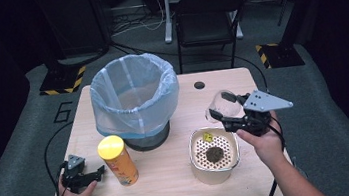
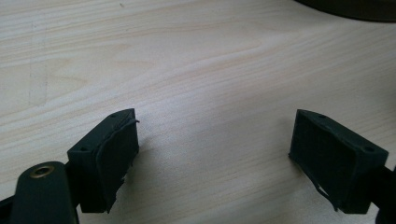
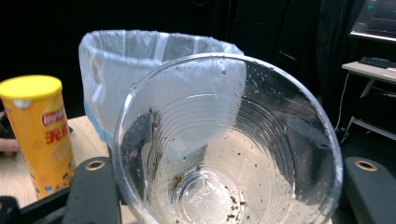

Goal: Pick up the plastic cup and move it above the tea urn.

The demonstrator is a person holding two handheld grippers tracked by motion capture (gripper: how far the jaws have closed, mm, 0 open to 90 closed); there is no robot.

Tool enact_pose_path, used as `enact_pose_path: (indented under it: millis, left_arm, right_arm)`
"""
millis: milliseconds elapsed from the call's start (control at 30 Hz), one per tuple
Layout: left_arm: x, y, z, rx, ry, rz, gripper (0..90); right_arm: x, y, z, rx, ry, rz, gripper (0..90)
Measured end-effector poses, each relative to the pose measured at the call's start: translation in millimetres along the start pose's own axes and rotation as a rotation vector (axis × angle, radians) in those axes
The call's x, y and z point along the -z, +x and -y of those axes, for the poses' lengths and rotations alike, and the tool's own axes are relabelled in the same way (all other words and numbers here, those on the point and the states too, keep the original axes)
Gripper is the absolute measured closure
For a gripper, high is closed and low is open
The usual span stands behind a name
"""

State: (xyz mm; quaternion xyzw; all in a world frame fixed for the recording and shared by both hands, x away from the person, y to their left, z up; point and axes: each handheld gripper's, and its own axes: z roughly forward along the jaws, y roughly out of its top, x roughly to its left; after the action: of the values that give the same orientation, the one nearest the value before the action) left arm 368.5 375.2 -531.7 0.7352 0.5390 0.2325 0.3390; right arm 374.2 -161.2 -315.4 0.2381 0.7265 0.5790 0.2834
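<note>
Gripping a clear plastic cup (image 1: 222, 103) between its two black jaws: right gripper (image 1: 229, 120), raised above the table (image 1: 173, 189) at its right side, grey three-cornered plate on top. Cup tipped on its side in the high view, mouth toward the bin, clear of the tabletop. From the right gripper view, cup (image 3: 229, 154) seen straight down its mouth; dark crumbs stuck to inner wall and bottom, droplets on the upper wall. Jaws pressed against the cup's outer wall on either side, pinching it.

Sitting just below and beside that gripper: cream-coloured square container (image 1: 214, 156) with a perforated insert, dark clump at the centre of the insert, small yellow tag at its far left corner.

Standing at the far left of the table: round bin (image 1: 135, 100) lined with a pale blue bag, mouth open, upright. Also visible behind the cup in the right gripper view (image 3: 140, 65).

Standing upright in front of the bin, near left: yellow crisp tube (image 1: 117, 160) with yellow lid on; same tube at left in the right gripper view (image 3: 39, 130).

Resting low at the near left corner: left gripper (image 1: 91, 176), held in a hand (image 1: 76, 195), pointing toward the tube, apart from it. From the left gripper view (image 2: 215, 154), jaws spread, bare wood between them, nothing held.
</note>
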Motion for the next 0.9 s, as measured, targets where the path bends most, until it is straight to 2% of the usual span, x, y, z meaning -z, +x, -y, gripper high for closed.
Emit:
enact_pose_path:
  millis: [67,200,367,467,633,700,900]
  left_arm:
    - [0.0,0.0,0.0,0.000,0.000,0.000,15.1]
    - [0.1,0.3,-0.1,-0.005,0.000,-0.001,14.8]
    - [0.2,0.7,-0.2,-0.010,0.002,-0.001,14.5]
    - [0.2,0.7,-0.2,-0.010,0.002,0.000,14.5]
    - [0.2,0.7,-0.2,-0.010,0.002,-0.001,14.5]
    - [0.2,0.7,-0.2,-0.010,0.002,-0.001,14.5]
    - [-0.2,-0.4,0.0,0.006,-0.001,0.005,14.6]
  right_arm:
    - [-3.4,-1.3,-12.3,-0.004,0.000,-0.004,34.5]
    - [-17.0,0.5,-37.8,0.019,-0.012,-0.020,34.3]
    - [-43.3,2.6,-72.6,0.030,-0.015,-0.057,34.1]
    - [-63.7,3.2,-88.2,0.012,-0.005,-0.074,34.0]
    - [-98.1,9.9,-107.0,0.034,0.017,-0.079,34.0]
    - [-109.9,13.5,-113.5,0.026,0.015,-0.092,33.9]
    - [-146.7,26.5,-125.0,0.032,0.051,-0.112,33.4]
